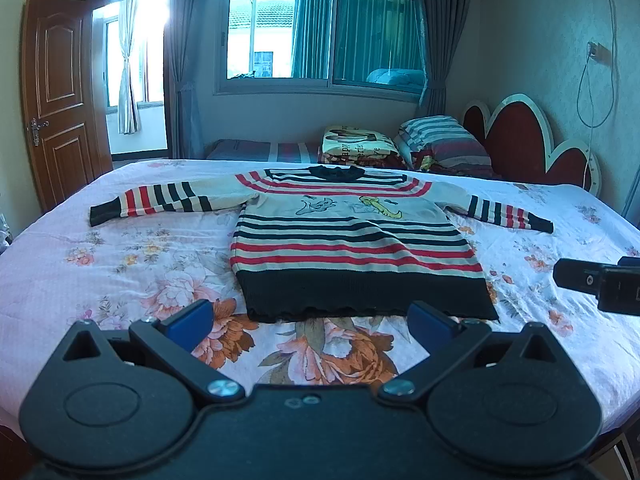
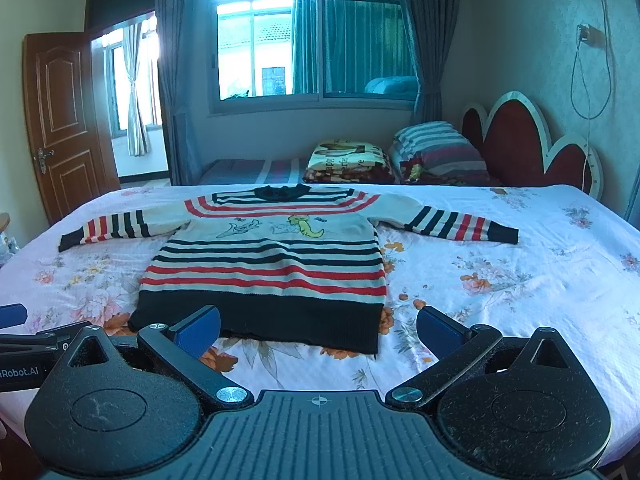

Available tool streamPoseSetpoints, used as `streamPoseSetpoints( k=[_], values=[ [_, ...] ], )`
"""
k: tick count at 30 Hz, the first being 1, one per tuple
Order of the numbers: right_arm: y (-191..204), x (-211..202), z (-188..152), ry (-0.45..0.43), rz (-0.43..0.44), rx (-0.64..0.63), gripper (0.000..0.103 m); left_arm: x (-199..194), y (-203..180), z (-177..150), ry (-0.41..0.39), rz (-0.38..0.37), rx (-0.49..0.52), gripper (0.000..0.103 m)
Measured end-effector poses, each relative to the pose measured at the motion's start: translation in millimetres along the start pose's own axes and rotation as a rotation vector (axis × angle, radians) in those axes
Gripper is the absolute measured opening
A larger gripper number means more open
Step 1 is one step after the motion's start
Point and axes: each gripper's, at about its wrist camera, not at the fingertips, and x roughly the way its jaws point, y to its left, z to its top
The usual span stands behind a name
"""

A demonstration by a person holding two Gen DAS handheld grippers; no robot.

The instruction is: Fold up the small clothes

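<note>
Bed with pink floral sheet [image 1: 132, 264] fills the room's middle; red scalloped headboard [image 1: 532, 140] at 2 o'clock, brown panelled wooden door [image 1: 56, 96] at 10 o'clock, folded printed blanket [image 2: 348, 162] and striped pillow [image 2: 436, 144] at 1 o'clock behind the sheet. Small knitted sweater, cream with red and navy stripes and a dark hem [image 1: 352, 240], lies flat at 12 o'clock mid-bed, face up, collar far side, both sleeves spread straight out to 9 and 3, unfolded. Left gripper [image 1: 312, 326] hovers just short of the hem, blue-padded fingers [image 1: 192, 322] spread wide, nothing between them. Right gripper [image 2: 318, 332] sits just beside it, at the hem's right corner, fingers wide too, empty.
</note>
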Motion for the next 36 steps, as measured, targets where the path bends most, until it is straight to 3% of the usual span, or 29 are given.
streamPoseSetpoints(
  k=[14,20,27,30,34,36],
  values=[
    [-5,9,0,0.014,0.009,0.017,0.103,7,2,-1,0.021,0.002,0.005,0.103],
    [-19,16,-1,-0.002,-0.047,0.036,0.103,25,-6,4,0.045,0.006,-0.013,0.103],
    [-65,40,7,0.0,-0.042,0.143,0.103,60,-19,15,0.05,-0.105,-0.035,0.103],
    [-87,61,13,0.026,-0.023,0.194,0.103,79,-25,24,0.039,-0.101,-0.045,0.103],
    [-113,110,18,0.165,0.123,0.282,0.103,114,-36,38,0.056,-0.056,0.015,0.103],
    [-124,127,24,0.144,0.15,0.3,0.103,133,-38,45,0.067,-0.063,0.011,0.103]
  ],
)
